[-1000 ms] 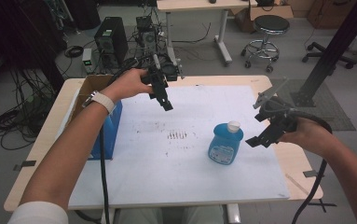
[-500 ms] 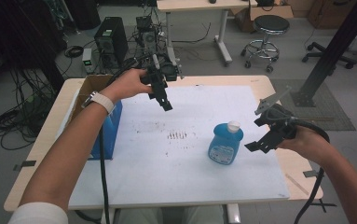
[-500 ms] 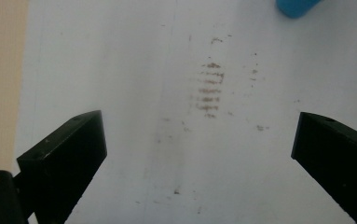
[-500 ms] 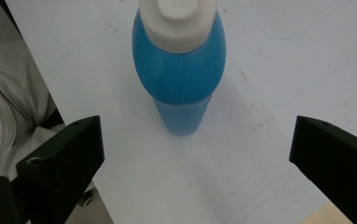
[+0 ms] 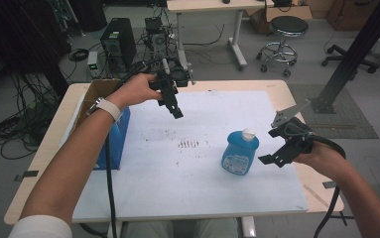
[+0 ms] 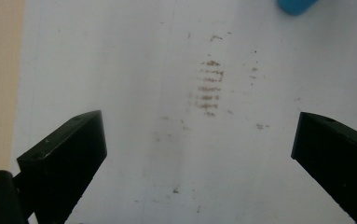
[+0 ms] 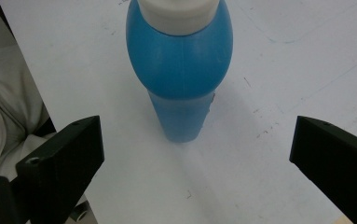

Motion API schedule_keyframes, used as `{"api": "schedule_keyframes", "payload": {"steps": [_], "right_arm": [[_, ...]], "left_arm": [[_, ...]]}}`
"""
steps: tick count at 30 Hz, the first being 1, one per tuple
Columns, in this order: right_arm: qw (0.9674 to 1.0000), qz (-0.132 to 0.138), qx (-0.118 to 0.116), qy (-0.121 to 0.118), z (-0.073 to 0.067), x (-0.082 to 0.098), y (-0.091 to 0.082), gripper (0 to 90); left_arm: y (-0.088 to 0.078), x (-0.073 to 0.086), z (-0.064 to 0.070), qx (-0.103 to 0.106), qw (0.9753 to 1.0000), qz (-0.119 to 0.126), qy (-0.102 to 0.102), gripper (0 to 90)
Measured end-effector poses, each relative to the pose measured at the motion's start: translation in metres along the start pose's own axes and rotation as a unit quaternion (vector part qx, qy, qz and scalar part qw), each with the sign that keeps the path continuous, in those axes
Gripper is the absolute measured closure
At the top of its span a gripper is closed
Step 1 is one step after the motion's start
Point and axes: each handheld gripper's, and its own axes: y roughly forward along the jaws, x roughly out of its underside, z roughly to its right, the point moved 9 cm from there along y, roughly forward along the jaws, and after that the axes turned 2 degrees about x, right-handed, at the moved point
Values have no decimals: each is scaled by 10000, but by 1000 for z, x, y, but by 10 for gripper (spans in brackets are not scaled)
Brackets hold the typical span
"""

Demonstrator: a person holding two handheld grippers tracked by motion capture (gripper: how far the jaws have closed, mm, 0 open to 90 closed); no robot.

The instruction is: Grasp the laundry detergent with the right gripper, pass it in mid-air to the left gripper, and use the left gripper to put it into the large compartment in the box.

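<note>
The blue bottle (image 5: 240, 152) with a white cap stands upright on the white sheet (image 5: 202, 198) covering the bench, toward its right side. The right gripper (image 5: 277, 154) hangs just beside the bottle, jaws spread wide and apart from it. The left gripper (image 5: 173, 106) hovers over the sheet's far left part, jaws also wide open, holding nothing.

Black two-jaw grippers trail black cables; the person wears a white wristband (image 5: 107, 107) and white sleeve (image 5: 38, 227).

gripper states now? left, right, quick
Left gripper: open, holding nothing, above the white sheet.
Right gripper: open, holding nothing, aimed at the blue bottle, not touching it.
</note>
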Motion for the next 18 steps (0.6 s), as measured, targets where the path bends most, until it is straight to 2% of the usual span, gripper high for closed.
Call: {"api": "schedule_keyframes", "payload": {"steps": [11,18], "right_arm": [[9995,279,25,110,-1,7,10,29],[9993,371,31,19,-3,8,21,27]], "left_arm": [[3,1,1,21,10000,-17,-2,37],[4,0,2,26,10000,-23,10,36]]}}
